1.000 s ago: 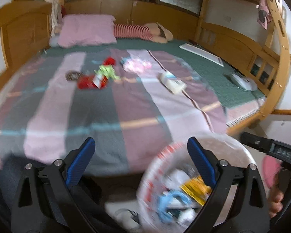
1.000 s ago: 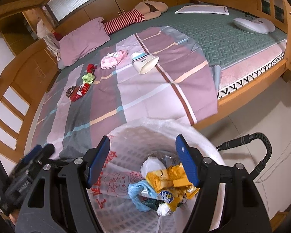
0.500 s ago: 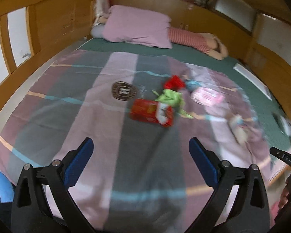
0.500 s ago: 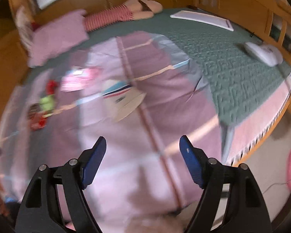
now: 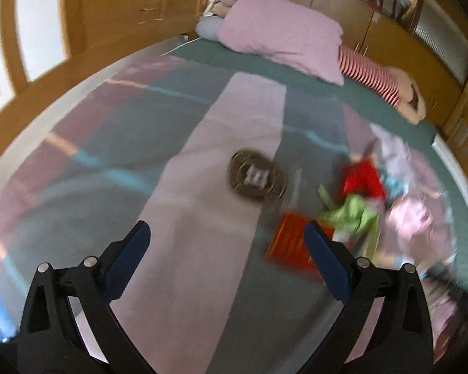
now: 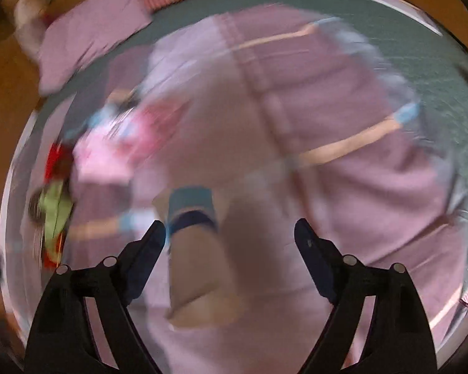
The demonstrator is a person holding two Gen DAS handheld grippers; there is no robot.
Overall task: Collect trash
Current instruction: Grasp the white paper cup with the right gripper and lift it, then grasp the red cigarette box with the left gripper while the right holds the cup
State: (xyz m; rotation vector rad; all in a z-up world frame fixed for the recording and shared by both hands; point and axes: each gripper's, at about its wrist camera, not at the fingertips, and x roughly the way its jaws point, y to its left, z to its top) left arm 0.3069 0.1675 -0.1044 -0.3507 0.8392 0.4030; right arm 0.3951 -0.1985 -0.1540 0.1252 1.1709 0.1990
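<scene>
Left gripper (image 5: 226, 243) jaws apart, empty, above striped blanket (image 5: 202, 280) near red packet (image 5: 291, 243). Right gripper (image 6: 229, 238) jaws just closing slightly, apart; paper cup (image 6: 193, 249) between them, contact unclear through blur.

Striped blanket (image 5: 184, 205): soft matt cloth. Pillow (image 5: 280, 34) at 12: matt cloth. Bed frame (image 5: 115, 9) at 11: glossy varnished wood. Red wrapper (image 5: 291, 243) at 4: shiny, prob. foil/plastic. Paper cup (image 6: 192, 246): matt, blurred. Green mattress cover (image 6: 433, 62): quilted, rough-looking.
</scene>
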